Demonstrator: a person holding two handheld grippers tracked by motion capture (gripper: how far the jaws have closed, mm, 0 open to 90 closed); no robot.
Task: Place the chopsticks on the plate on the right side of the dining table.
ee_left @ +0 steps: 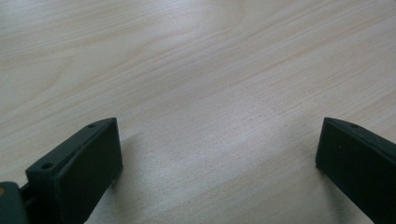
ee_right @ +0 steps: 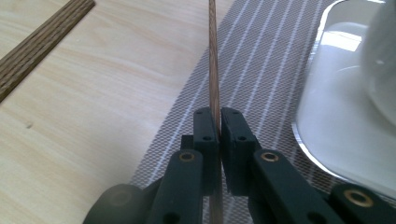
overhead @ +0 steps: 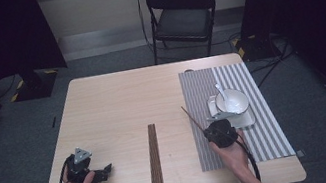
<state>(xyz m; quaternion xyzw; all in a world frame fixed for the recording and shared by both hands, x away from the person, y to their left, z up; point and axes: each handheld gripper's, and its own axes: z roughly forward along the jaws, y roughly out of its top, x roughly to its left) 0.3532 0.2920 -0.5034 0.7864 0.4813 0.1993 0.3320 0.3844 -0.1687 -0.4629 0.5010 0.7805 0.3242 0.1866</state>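
My right gripper [overhead: 210, 133] [ee_right: 218, 116] is shut on a thin brown chopstick [overhead: 192, 117] [ee_right: 213, 56]. The stick runs up and away from the jaws, over the left edge of a grey striped placemat [overhead: 201, 90] [ee_right: 261, 65]. Just right of the gripper on the mat, a white bowl [overhead: 232, 101] [ee_right: 383, 60] with a white spoon [overhead: 220, 91] in it stands on a white tray [overhead: 246, 118] [ee_right: 331, 135]. At the table's front left my left gripper [overhead: 107, 171] [ee_left: 217, 135] lies low over bare wood, its jaws wide apart with nothing between them.
A long dark wooden strip [overhead: 154, 159] [ee_right: 42, 42] lies lengthwise on the light wooden table [overhead: 117, 104], between the two hands. A black folding chair [overhead: 181, 14] stands behind the table's far edge. Dark curtains hang at both sides.
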